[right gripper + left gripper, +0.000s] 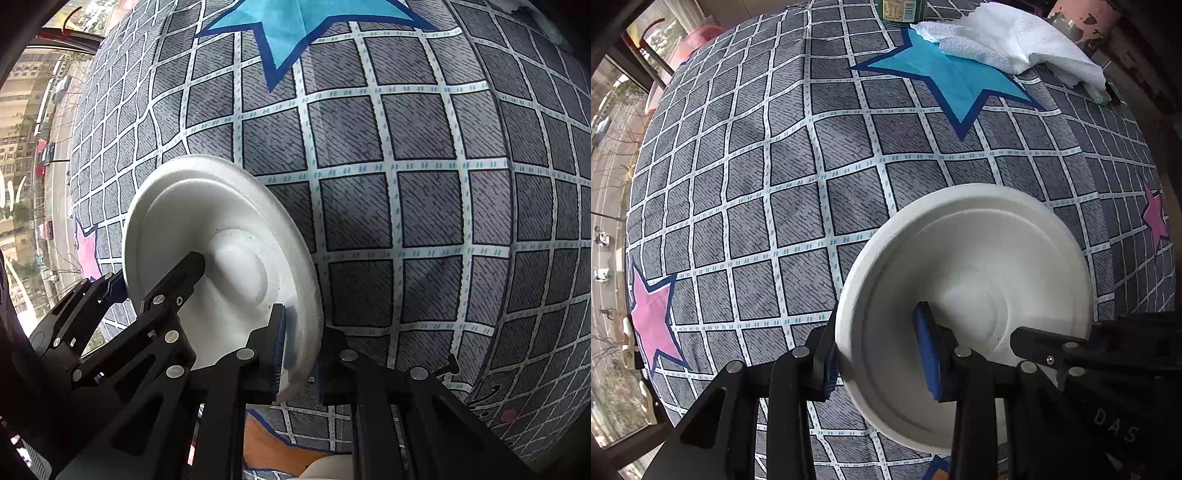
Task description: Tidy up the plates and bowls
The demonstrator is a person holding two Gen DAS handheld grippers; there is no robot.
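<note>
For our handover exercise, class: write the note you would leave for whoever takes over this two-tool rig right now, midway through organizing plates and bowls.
Left tool: shut on the rim of the white bowl, one side.
Right tool: shut on the opposite side of that rim.
Bowl: tilted over the checked tablecloth, apparently lifted off it. A white towel lies at the far edge.
Done: bowl picked up with both tools.
Left: set it in its place. No other plates or bowls are clearly visible.

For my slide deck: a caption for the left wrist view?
Both grippers, left and right, clamp one white bowl over the checked tablecloth.
</note>
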